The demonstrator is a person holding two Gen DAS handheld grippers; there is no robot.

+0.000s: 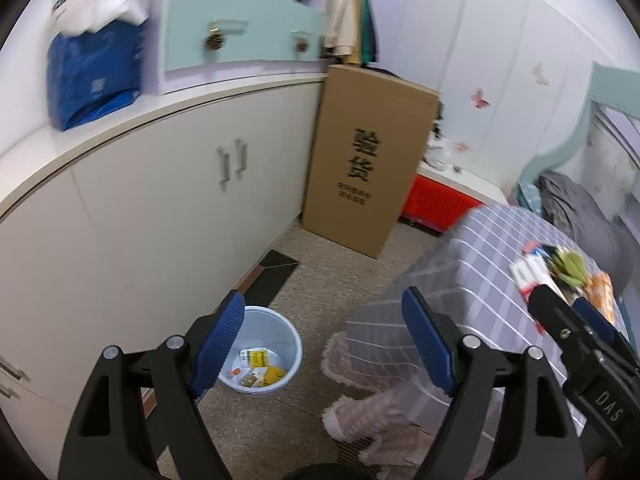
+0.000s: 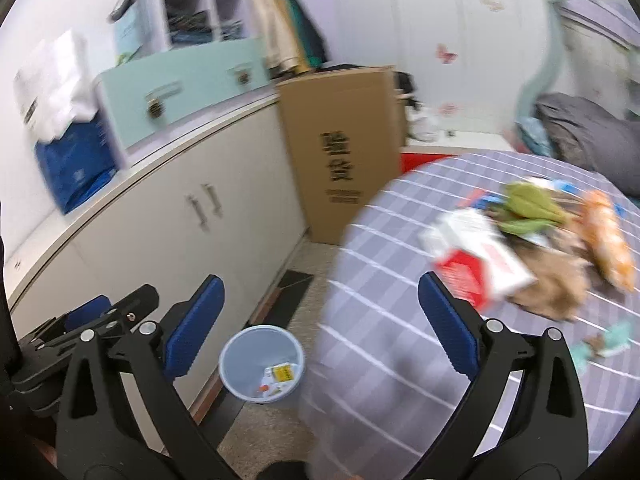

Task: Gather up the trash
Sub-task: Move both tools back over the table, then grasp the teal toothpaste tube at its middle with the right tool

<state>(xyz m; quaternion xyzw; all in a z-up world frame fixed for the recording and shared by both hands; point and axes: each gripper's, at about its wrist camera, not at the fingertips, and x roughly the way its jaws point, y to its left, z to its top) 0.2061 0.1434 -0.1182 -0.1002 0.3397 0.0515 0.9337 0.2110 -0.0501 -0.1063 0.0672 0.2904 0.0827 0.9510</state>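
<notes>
A light blue bin (image 1: 276, 324) stands on the floor beside the cabinet, with several wrappers and a yellow-labelled packet (image 1: 258, 356) inside. My left gripper (image 1: 324, 340) hangs above it, open and empty. The right gripper (image 2: 322, 324) is also open and empty, over the edge of the checked table (image 2: 400, 240) with the bin (image 2: 256, 344) below. A trash pile lies on the cloth: a red-and-white box (image 2: 476, 256), a green wrapper (image 2: 528, 204), an orange packet (image 2: 608, 236), brown paper (image 2: 556, 284) and a teal scrap (image 2: 612, 340). Each gripper shows in the other's view, the right gripper (image 1: 564, 304) and the left gripper (image 2: 120, 304).
White cabinets (image 1: 160, 208) run along the left, with a blue bag (image 1: 92, 76) on top. A tall cardboard box (image 1: 368, 152) leans at the far end, a red box (image 1: 436, 204) beside it. Pink fuzzy slippers (image 1: 360, 412) lie on the floor by the table. A bed with grey bedding (image 2: 580, 136) is far right.
</notes>
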